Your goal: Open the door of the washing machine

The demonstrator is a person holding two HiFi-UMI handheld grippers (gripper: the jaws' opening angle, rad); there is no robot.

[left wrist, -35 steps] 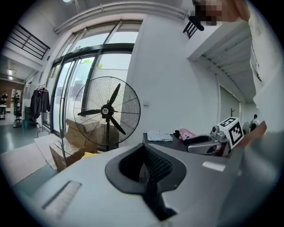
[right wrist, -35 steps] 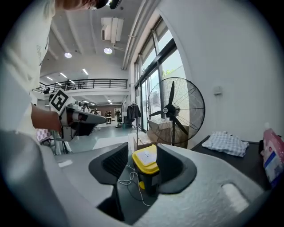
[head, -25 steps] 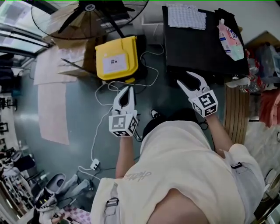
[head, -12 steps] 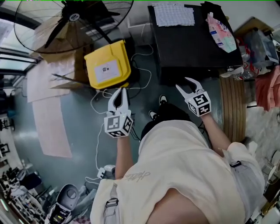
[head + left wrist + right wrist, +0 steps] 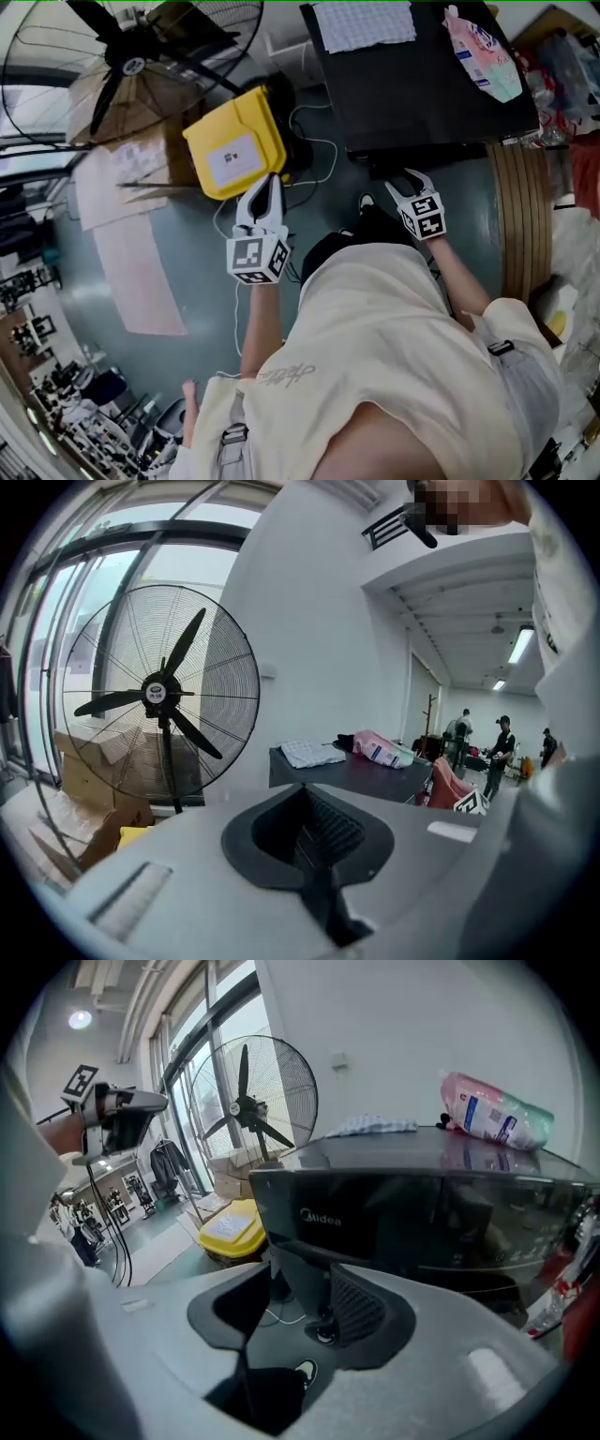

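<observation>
Washer (image 5: 422, 94) stands on the floor (image 5: 202, 281) straight ahead of your right gripper (image 5: 410, 180); its fingers are wide with nothing between them, tips near the washer's front. Your left gripper (image 5: 265, 187) is well left of the washer, fingers together, empty.

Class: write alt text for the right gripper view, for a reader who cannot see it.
The open right tongs, holding nothing, point at the front of a black washer. A pink pack and a cloth lie on top; a fan and a yellow box stand to its left.
</observation>
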